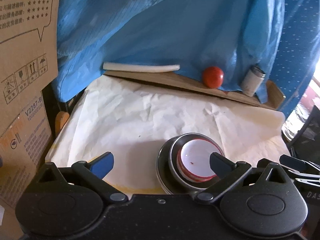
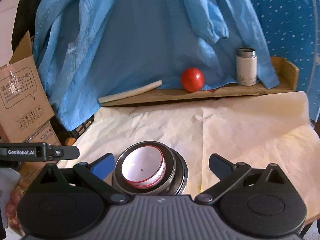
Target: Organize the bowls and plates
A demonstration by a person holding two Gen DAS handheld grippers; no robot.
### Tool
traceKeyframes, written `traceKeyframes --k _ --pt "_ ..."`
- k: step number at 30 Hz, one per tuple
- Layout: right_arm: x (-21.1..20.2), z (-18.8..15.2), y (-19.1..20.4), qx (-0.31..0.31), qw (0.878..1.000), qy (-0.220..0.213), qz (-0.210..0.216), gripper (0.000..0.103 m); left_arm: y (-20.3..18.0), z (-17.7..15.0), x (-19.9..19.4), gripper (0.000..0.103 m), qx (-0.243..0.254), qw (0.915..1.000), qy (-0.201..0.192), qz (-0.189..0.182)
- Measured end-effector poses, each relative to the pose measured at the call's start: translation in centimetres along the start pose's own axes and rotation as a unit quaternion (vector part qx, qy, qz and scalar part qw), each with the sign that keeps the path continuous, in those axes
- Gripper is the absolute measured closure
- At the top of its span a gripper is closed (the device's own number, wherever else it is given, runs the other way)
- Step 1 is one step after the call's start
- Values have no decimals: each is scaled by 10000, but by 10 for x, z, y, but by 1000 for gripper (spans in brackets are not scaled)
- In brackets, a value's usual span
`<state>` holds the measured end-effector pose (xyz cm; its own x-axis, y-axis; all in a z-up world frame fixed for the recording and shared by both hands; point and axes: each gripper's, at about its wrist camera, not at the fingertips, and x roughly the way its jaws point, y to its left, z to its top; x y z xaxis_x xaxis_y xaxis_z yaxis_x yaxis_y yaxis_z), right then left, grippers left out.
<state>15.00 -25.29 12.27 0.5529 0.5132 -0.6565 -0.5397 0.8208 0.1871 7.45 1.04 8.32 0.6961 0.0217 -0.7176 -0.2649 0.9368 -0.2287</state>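
With the bowl (image 2: 143, 169) nested in the stacked plates (image 2: 176, 178) on the paper (image 2: 230, 132), both the left gripper (image 1: 162, 163) and right gripper (image 2: 162, 165) gape empty, so best withdraw without nudging the stack.

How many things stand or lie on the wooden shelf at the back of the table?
3: a white stick lying at the left, a red ball in the middle, a white cylinder container upright at the right. The blue cloth may hide more.

1. The lower part of the stacked metal dishes (image 2: 176, 178) is hidden behind the right gripper body.
2. The cardboard box (image 1: 24, 64) is cut off by the frame edge.
3. The printed box text is too blurred to be read.
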Motion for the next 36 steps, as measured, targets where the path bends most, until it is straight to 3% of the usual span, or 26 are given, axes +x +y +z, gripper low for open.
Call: traceKeyframes --k 12,17,27,36 --pt "-41 -49 33 -151 9966 -647 -494 0 9 -43 -39 1 398 9965 -636 -367" --pt "-53 -63 41 -210 9938 -843 -698 0 13 -61 -49 1 491 9950 -838 -252" --pt "-60 -79 46 -281 9921 -930 -790 0 21 -90 -54 1 763 9899 -1191 -45" --pt "-65 -94 42 -146 9911 -906 -963 0 26 -105 -57 1 736 9895 -1241 -37"
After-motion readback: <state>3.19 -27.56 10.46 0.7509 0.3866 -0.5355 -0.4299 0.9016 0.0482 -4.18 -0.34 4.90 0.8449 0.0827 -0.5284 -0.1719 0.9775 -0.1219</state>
